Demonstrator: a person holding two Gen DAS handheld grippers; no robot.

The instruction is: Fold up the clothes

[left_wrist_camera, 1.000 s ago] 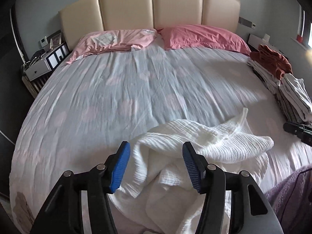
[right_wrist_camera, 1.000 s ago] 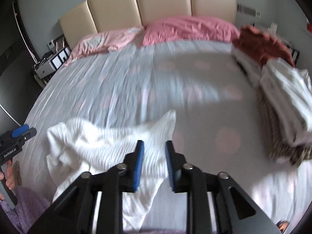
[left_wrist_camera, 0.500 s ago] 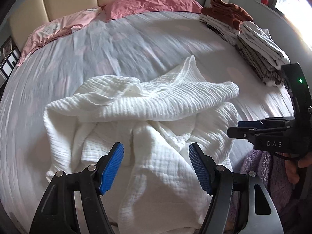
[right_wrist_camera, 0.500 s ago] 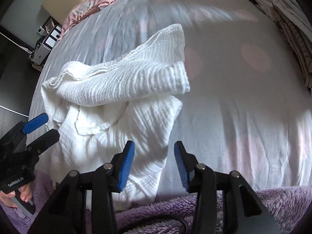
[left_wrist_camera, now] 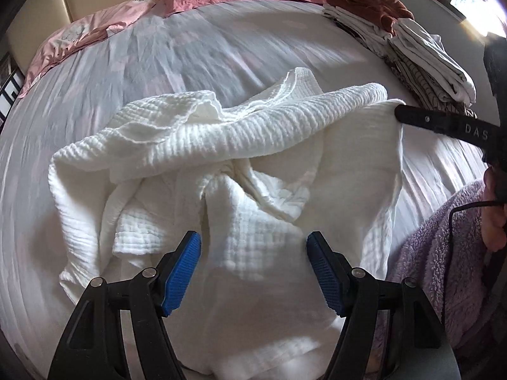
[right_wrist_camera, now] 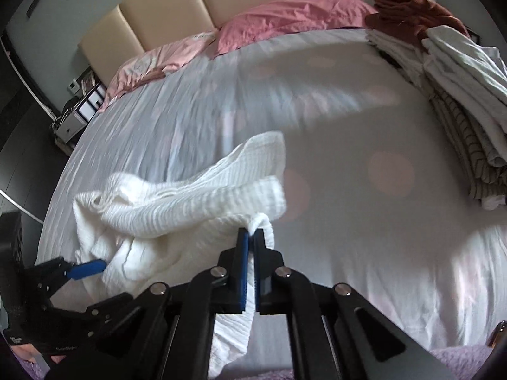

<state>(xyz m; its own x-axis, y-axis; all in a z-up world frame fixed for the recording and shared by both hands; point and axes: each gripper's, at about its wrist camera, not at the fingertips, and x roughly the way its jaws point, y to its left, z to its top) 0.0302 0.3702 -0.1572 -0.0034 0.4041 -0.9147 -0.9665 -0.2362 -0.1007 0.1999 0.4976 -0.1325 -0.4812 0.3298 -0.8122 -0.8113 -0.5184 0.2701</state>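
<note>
Crumpled white ribbed-cotton garment [left_wrist_camera: 240,164] sits on the round bed w/ pale grey sheet [left_wrist_camera: 196,53], near its foot edge. Left tool [left_wrist_camera: 253,269] over garment's near part, blue pads wide apart, nothing between them. Right tool [right_wrist_camera: 251,266] clamped tight on garment's right edge, fabric pinched btwn pads. Stack of folded striped and white clothes w/ rust-brown item on top [right_wrist_camera: 459,72] at bed's right side, well apart from garment. Pink pillows [right_wrist_camera: 285,19] at headboard end.
</note>
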